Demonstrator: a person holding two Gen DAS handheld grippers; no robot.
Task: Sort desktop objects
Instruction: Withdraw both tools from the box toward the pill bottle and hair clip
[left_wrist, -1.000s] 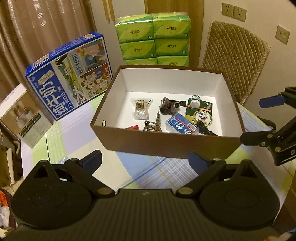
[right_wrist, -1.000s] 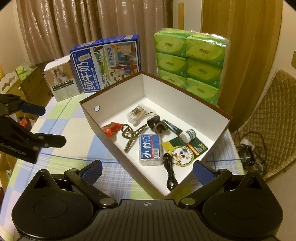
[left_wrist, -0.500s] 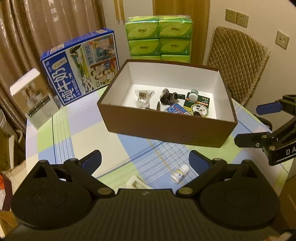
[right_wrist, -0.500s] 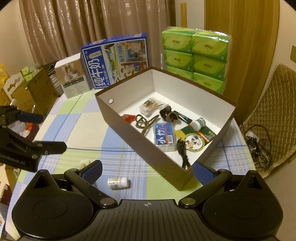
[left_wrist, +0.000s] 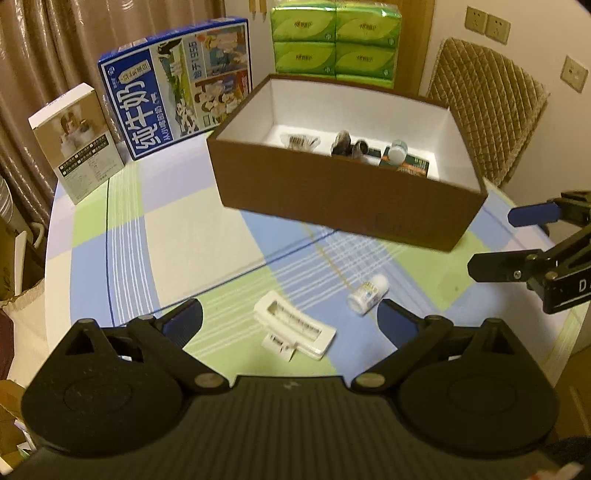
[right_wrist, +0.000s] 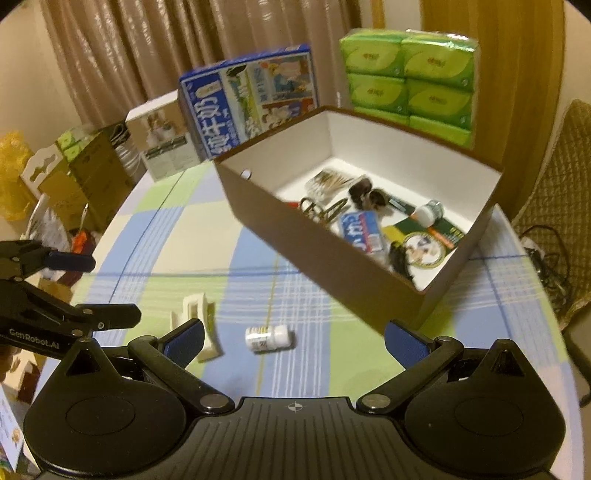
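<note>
Two loose items on counter (left_wrist: 192, 236): pill bottle (left_wrist: 368, 294) lying sideways, cap toward brown box (left_wrist: 343, 201); white tray (left_wrist: 295, 325) flat; both tools (left_wrist: 290, 325) (right_wrist: 293, 341) spread apart, empty.

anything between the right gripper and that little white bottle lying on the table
Nothing visible. The white bottle lies alone on the tablecloth just ahead of the open right gripper; the white plastic holder sits off to its left, apart from it.

Open checked worktop (left_wrist: 192, 236) lies left of the brown box (left_wrist: 343, 199). Near the front, a small white bottle (left_wrist: 367, 295) and a white tray (left_wrist: 295, 326) lie just beside each other. Cartons (left_wrist: 177, 85) and tissue packs (left_wrist: 334, 40) wall the far edge.
</note>
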